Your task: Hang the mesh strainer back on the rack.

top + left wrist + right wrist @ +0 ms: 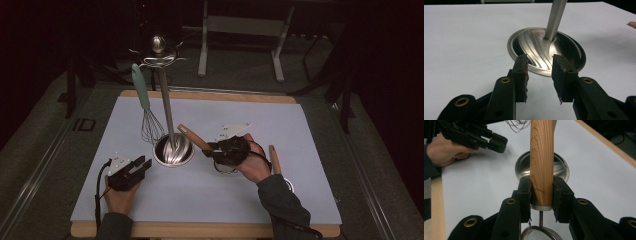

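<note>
Two grippers are at work over one white mat [210,190] that covers a wooden table [200,231]. The right gripper [216,150] pinches one wooden-handled strainer [541,162] by the lower end of its handle, both pads pressed flat against the wood; the handle slants up and away toward the stand, and the mesh bowl [540,235] hangs just under the jaws in the right gripper view. The left gripper [142,164] rests near the mat's left front, its jaws spread with nothing between them, tips just short of the stand's base [546,51]. There is one utensil stand [165,95]: a single steel pole rising from a round dished base to a hook ring and ball on top. One whisk [145,107] with a pale green handle hangs from that ring, its wires close to the pole. One more wooden handle [275,159] lies on the mat just right of the right hand [255,167].
</note>
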Action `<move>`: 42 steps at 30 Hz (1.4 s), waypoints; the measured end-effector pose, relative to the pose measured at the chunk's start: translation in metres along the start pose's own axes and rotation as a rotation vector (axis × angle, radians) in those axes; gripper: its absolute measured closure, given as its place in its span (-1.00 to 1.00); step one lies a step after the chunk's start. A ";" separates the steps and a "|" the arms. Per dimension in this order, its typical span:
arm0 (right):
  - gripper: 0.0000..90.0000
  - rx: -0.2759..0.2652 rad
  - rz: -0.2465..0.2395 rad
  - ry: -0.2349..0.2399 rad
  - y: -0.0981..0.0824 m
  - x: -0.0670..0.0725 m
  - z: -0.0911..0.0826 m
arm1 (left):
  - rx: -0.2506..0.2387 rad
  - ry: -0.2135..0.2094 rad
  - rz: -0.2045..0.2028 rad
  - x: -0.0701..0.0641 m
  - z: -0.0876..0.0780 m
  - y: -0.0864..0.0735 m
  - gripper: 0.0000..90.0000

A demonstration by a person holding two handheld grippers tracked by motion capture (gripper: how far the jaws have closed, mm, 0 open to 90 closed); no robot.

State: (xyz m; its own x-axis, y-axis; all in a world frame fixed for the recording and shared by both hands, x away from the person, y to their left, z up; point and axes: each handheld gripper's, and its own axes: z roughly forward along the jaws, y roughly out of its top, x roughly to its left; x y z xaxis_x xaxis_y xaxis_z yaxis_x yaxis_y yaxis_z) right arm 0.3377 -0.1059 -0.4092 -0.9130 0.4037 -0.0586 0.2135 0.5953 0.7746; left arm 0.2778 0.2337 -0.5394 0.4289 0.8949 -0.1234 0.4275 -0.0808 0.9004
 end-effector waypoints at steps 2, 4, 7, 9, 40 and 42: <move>0.57 -0.009 -0.011 -0.007 0.002 0.002 -0.002 | -0.001 0.000 0.000 0.000 0.000 0.000 0.47; 0.57 -0.021 -0.024 -0.007 0.005 0.003 -0.005 | 0.000 0.000 0.001 0.000 0.000 0.000 0.47; 0.57 -0.033 -0.035 -0.001 0.009 0.006 -0.009 | 0.000 0.000 0.000 0.000 0.000 0.000 0.47; 0.57 -0.043 -0.048 -0.002 0.012 0.007 -0.012 | -0.001 0.000 0.000 0.000 0.000 0.000 0.47; 0.57 -0.151 -0.118 -0.021 0.049 0.010 -0.036 | -0.001 -0.001 -0.002 0.000 0.000 0.000 0.47; 0.57 -0.155 -0.120 -0.020 0.050 0.010 -0.037 | -0.001 -0.001 -0.002 0.000 0.000 0.000 0.47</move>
State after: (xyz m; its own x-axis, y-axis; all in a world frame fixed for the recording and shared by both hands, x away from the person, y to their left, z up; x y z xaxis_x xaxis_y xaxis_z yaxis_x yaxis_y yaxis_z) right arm 0.3263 -0.0977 -0.3479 -0.9213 0.3510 -0.1675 0.0460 0.5262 0.8491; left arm 0.2778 0.2338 -0.5395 0.4292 0.8944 -0.1260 0.4274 -0.0782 0.9007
